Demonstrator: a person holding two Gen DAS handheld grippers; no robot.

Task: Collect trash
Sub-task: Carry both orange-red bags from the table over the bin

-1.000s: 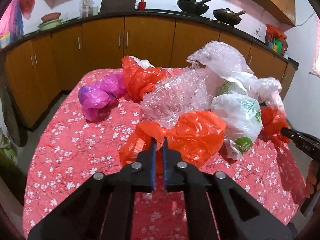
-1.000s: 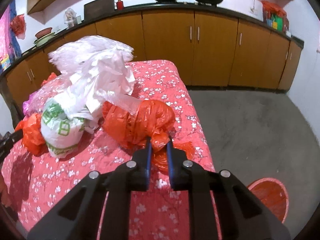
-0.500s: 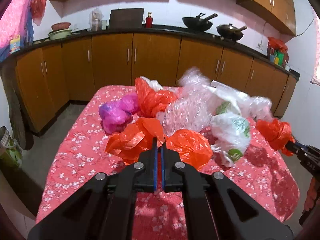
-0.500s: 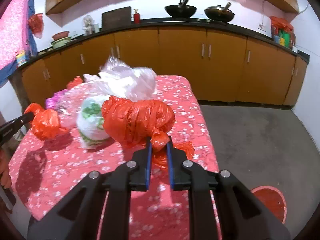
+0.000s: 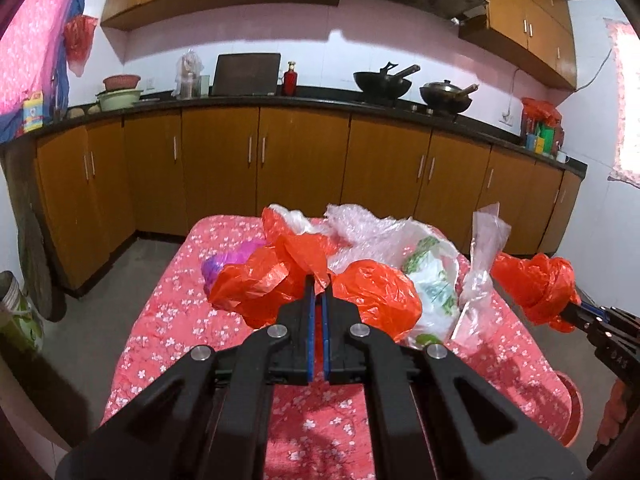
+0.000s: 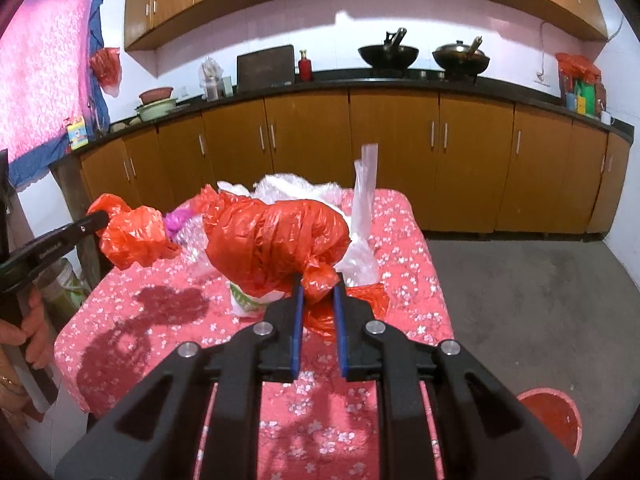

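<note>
Left wrist view: left tongs (image 5: 318,292) clenched on a thin fold of an orange bag (image 5: 280,284), which bulges on both sides of the blades and hangs above the near half of the tabletop (image 5: 160,320). Pinching a fold rather than the bulk likely gives a secure hold on slippery film. Behind it, toward the far edge, the remaining pile: clear bubble wrap (image 5: 360,228), a white printed bag (image 5: 434,280), a purple bag (image 5: 224,264). At the right edge, a second orange bag (image 5: 532,284) is held aloft.

Right wrist view: right tongs (image 6: 318,296) grasping that second orange bag (image 6: 276,240) by a twisted knot, jaws slightly apart around it; bundle lifted over the tabletop's near right part. A clear plastic sleeve (image 6: 366,200) stands up beside it; whether it is caught on the bag, cannot tell. A red bin (image 6: 550,416) sits on the floor off the near right corner, probably the drop point, so both bags look poised for carrying there.
</note>
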